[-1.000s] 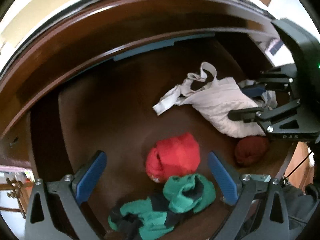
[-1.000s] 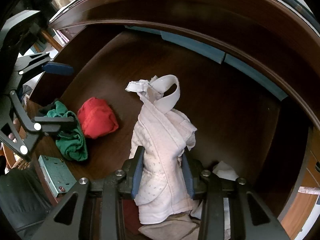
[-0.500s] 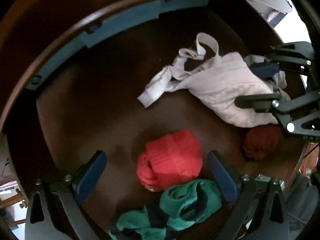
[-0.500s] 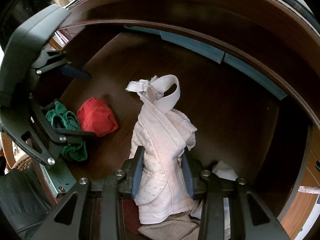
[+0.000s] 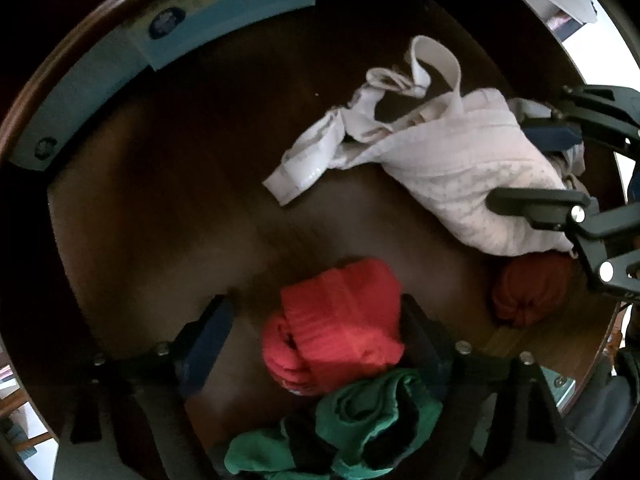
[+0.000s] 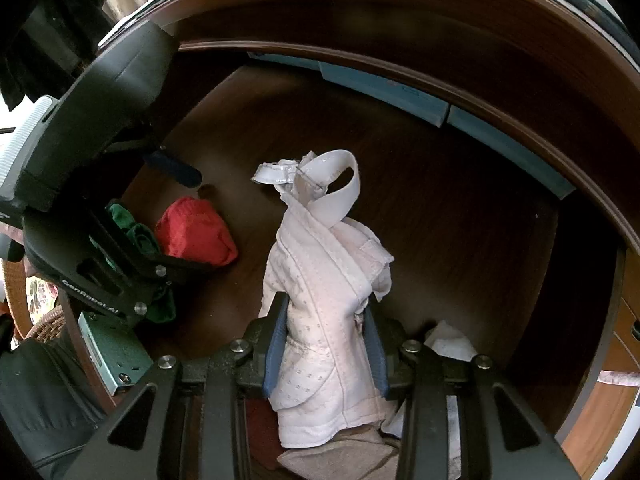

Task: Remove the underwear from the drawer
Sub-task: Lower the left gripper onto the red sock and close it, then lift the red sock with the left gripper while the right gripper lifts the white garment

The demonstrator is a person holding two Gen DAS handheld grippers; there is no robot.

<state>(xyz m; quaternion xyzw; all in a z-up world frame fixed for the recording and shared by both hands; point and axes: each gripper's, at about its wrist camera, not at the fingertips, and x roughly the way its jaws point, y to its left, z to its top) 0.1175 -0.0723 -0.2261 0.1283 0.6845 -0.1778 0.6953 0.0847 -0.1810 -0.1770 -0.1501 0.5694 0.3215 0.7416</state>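
Observation:
I am inside a dark wooden drawer (image 5: 168,216). A red rolled underwear (image 5: 340,324) lies between the spread blue-padded fingers of my left gripper (image 5: 316,328), which is open around it. A green and black garment (image 5: 352,428) lies just below. My right gripper (image 6: 324,340) is shut on a white padded bra (image 6: 324,280), whose straps loop away from the gripper. In the left wrist view the bra (image 5: 448,164) and right gripper (image 5: 560,172) sit at the right. In the right wrist view the red underwear (image 6: 192,232) shows at left behind the left gripper's body (image 6: 88,140).
A dark red rolled garment (image 5: 528,292) lies by the drawer front at right. A pale blue strip (image 5: 168,36) runs along the back wall. Beige and white cloths (image 6: 444,344) lie under my right gripper. A metal lock plate (image 6: 108,356) sits on the front edge.
My left gripper has moved down and deeper into the drawer, so its open fingers now straddle the red underwear. The right gripper stays still, shut on the bra.

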